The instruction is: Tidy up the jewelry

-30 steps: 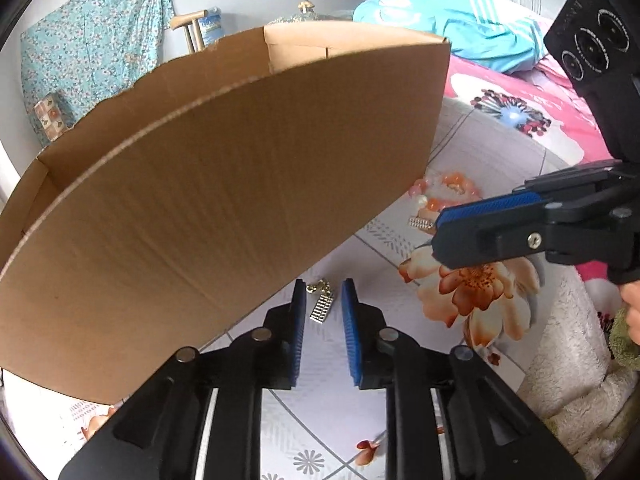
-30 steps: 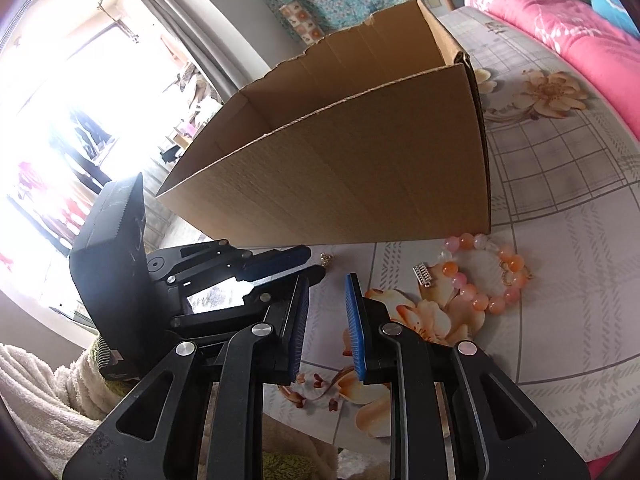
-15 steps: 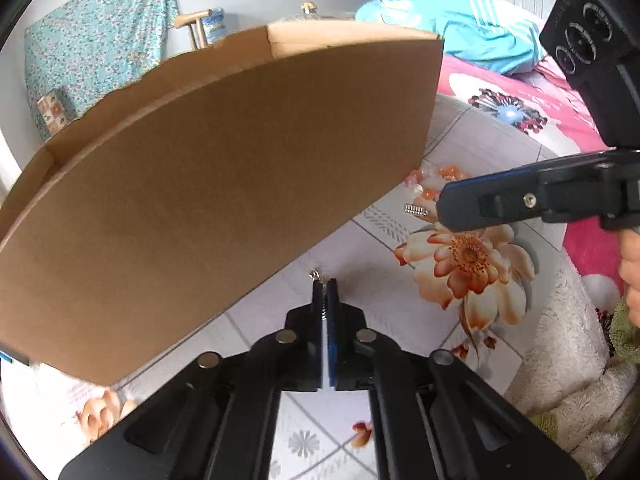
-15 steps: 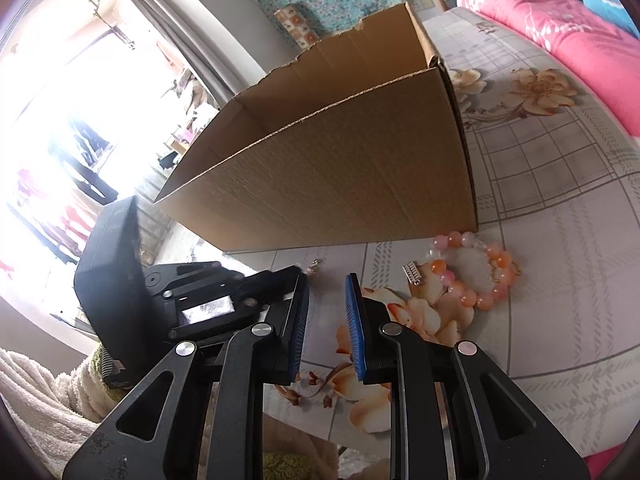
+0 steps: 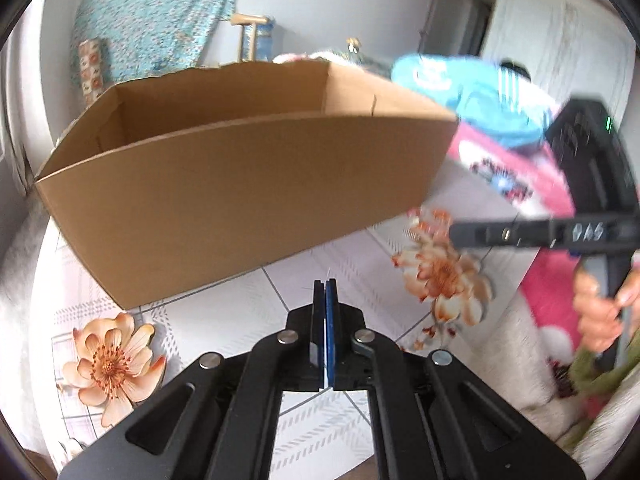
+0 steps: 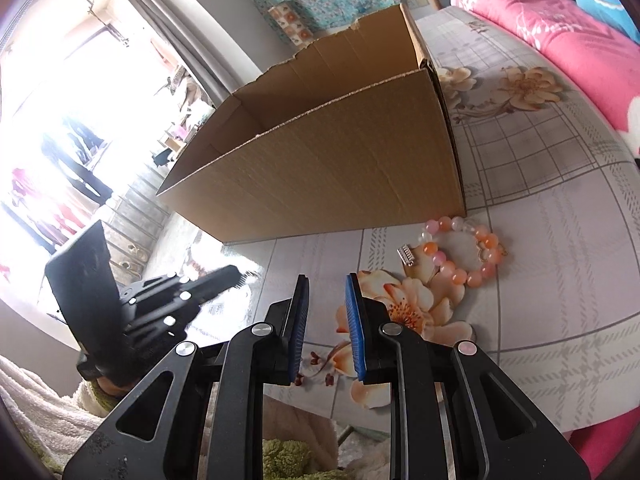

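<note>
An open cardboard box (image 5: 240,184) stands on the floral cloth, also seen as the box (image 6: 340,176) in the right wrist view. My left gripper (image 5: 325,282) is shut, raised in front of the box; the small silver pendant it closed on is hidden between the pads and no longer lies on the cloth. In the right wrist view the left gripper (image 6: 236,272) is blurred. A pink and orange bead bracelet (image 6: 464,252) with a small silver piece (image 6: 406,255) beside it lies by the box's right corner. Near them, my right gripper (image 6: 324,280) is open and empty.
A pink quilt (image 6: 560,28) and a blue garment (image 5: 480,96) lie to the right. White fluffy fabric (image 5: 500,360) borders the cloth in front. A person's hand (image 5: 600,312) holds the right gripper (image 5: 456,234), which reaches across in front of the bracelet.
My left gripper shut on the silver pendant, then lifted it off the cloth, pulled back and rolled, so the box's inside now shows. The right gripper stayed put.
</note>
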The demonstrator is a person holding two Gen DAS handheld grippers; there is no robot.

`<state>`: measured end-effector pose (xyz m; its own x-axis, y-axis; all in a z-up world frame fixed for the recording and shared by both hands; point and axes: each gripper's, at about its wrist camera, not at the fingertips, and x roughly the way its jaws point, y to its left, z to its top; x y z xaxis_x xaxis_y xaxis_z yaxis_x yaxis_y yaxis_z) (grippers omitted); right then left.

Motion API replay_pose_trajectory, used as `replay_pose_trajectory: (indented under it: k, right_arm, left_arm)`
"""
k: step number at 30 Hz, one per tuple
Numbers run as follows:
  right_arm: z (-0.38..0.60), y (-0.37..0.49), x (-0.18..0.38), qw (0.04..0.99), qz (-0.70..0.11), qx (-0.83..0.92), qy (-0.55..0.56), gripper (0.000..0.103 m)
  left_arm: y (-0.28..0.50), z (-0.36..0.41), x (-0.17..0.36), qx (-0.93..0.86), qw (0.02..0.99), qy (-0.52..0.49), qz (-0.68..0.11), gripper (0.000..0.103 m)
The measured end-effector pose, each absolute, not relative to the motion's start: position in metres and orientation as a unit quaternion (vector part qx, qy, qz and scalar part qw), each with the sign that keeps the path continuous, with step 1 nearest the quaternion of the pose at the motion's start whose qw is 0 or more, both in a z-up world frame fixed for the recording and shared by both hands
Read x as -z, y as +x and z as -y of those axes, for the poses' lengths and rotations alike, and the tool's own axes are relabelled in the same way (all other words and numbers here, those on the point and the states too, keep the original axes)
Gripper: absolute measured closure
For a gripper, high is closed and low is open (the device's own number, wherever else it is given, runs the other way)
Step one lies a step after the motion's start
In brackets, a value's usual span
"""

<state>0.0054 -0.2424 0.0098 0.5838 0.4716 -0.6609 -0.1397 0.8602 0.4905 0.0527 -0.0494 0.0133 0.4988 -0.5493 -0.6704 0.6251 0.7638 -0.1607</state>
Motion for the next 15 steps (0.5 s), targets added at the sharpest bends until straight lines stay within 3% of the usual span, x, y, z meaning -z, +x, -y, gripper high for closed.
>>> replay_pose_trajectory:
  k: [15]
  right_arm:
    - [0.212, 0.016, -0.005, 0.881, -0.455, -0.113, 0.062, 0.082]
  left_arm:
    - [0.061, 0.047, -0.001, 0.346, 0.863, 0.023, -0.368, 0.103]
